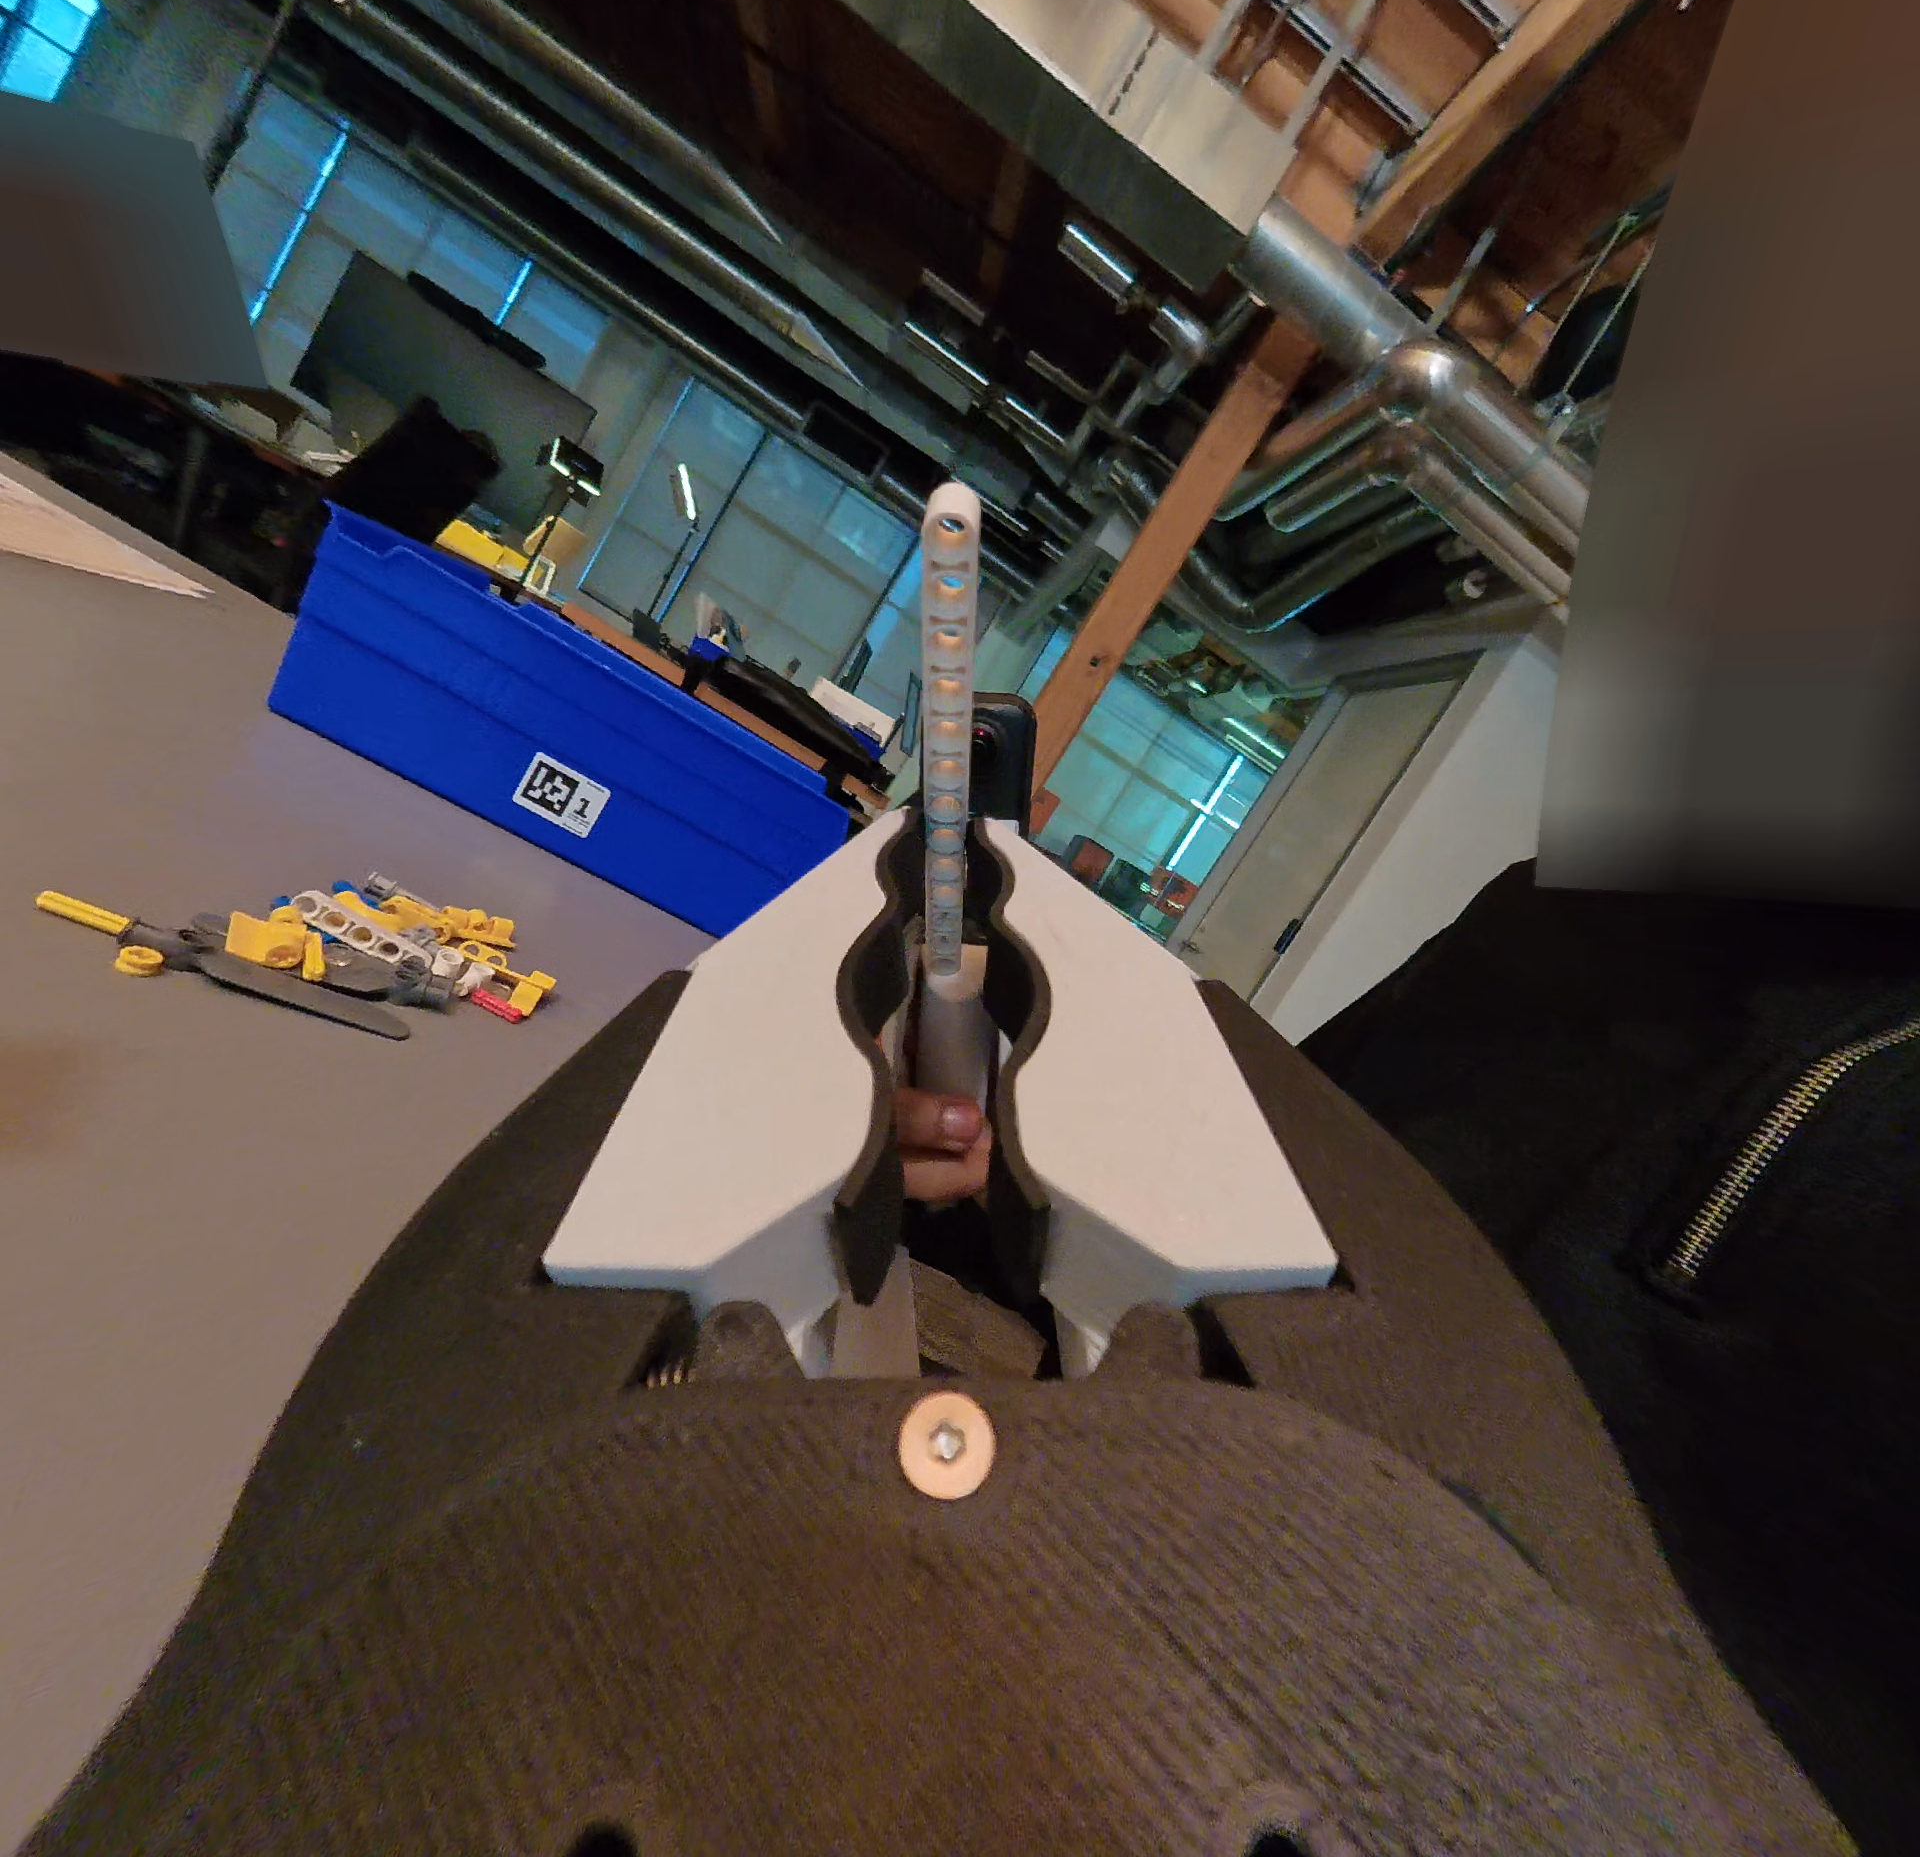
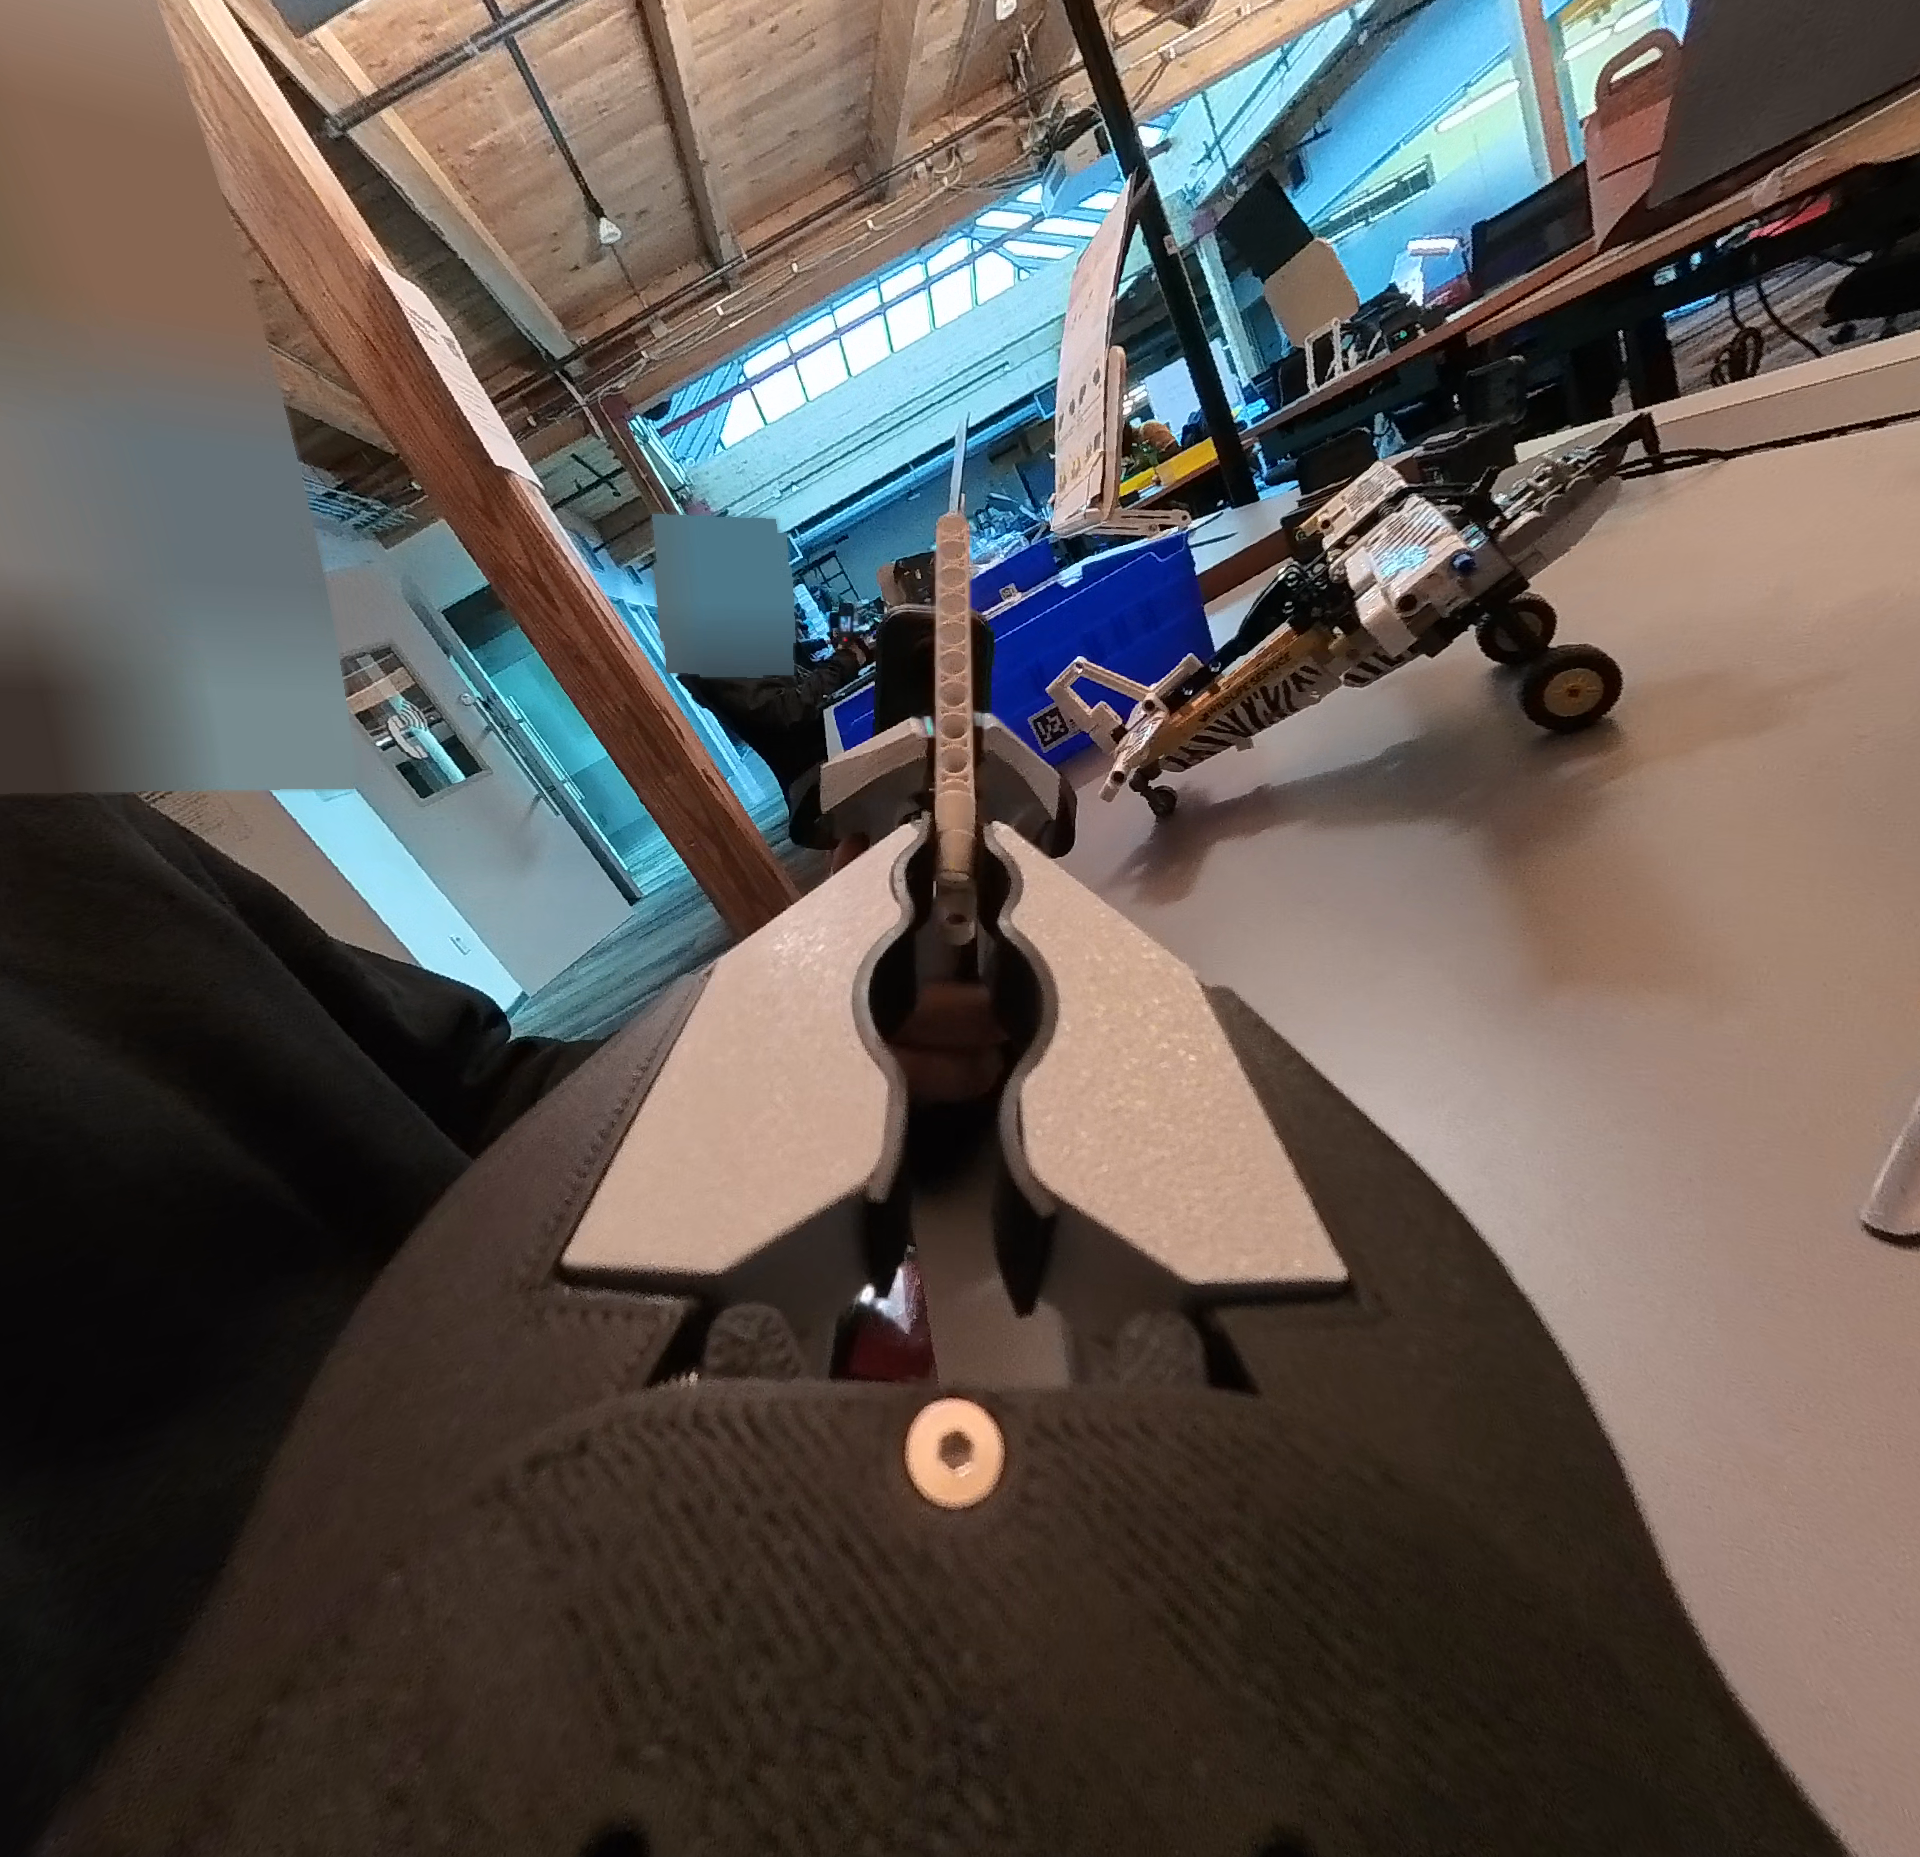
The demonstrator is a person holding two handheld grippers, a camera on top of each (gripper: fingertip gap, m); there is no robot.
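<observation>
Between both claws stands a white perforated beam (image 1: 948, 685), left claw (image 1: 948, 841) and right claw (image 2: 954, 841) each clamped on it

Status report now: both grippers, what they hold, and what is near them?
Left gripper shut on the white holed beam. Right gripper shut on the same beam. Loose parts pile and blue bin on the table.

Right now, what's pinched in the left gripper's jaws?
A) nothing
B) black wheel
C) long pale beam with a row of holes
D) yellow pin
C: the left gripper is shut on a pale holed beam that sticks out past its fingertips.
</observation>
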